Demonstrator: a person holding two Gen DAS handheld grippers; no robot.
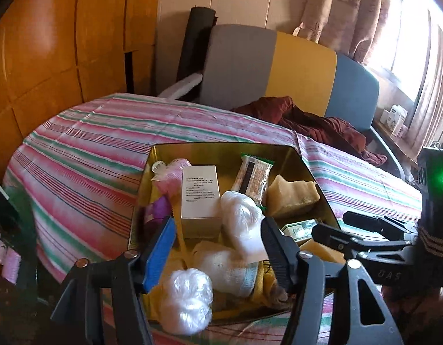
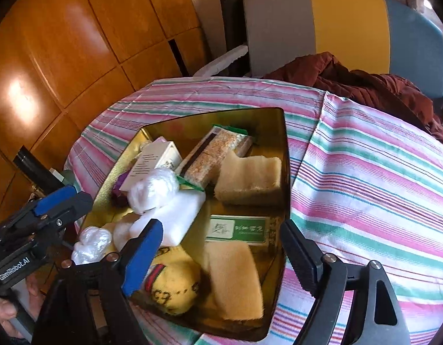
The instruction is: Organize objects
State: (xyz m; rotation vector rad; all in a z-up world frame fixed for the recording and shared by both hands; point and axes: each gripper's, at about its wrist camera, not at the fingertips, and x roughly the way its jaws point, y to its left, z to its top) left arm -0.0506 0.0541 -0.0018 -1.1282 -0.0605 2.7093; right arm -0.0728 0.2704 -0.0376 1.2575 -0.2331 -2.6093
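A gold tin [image 1: 221, 151] [image 2: 285, 172] sits on the striped tablecloth and holds several items. Among them are a white box [image 1: 200, 192] [image 2: 152, 158], a snack packet [image 1: 253, 178] [image 2: 213, 155], a yellow sponge [image 1: 293, 192] [image 2: 250, 178], a green-and-white box [image 2: 238, 228], white plastic bundles [image 1: 241, 210] [image 2: 152, 185], a yellow rolled sock [image 2: 172, 284] and a pale orange cloth [image 2: 233, 276]. My left gripper [image 1: 218, 244] hangs open over the tin's near left part, its pads touching nothing. My right gripper [image 2: 221, 256] stands open above the sock and cloth.
The striped tablecloth [image 2: 365, 172] spreads to the right of the tin. A maroon garment [image 1: 322, 123] lies on a grey, yellow and blue seat [image 1: 305, 72] behind. Wood panels [image 1: 63, 57] line the left. Small boxes [image 1: 394, 118] stand by the window.
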